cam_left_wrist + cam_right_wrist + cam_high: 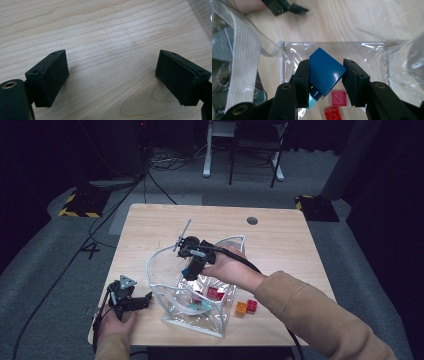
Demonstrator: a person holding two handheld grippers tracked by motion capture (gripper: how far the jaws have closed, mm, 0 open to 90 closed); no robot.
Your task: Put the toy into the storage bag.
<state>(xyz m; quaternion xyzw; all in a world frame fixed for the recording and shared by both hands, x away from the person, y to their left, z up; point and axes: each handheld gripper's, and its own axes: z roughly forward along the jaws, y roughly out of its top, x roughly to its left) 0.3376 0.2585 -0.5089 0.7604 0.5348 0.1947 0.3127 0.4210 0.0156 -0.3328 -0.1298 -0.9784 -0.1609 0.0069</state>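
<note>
The far half of the bench (280, 227) lies bare, giving open passage. Toward the near edge, the clear plastic bag (165, 262) stands with its mouth open, and its walls and white strap (243, 62) crowd the right hand-held gripper (325, 75). Bare wood surrounds the left hand-held gripper (131, 301), with the bag wall just beside it.

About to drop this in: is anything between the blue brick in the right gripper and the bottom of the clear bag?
Nothing visible blocks it. The right gripper holds the blue brick inside the bag's open mouth; red bricks lie on the bottom below.
</note>
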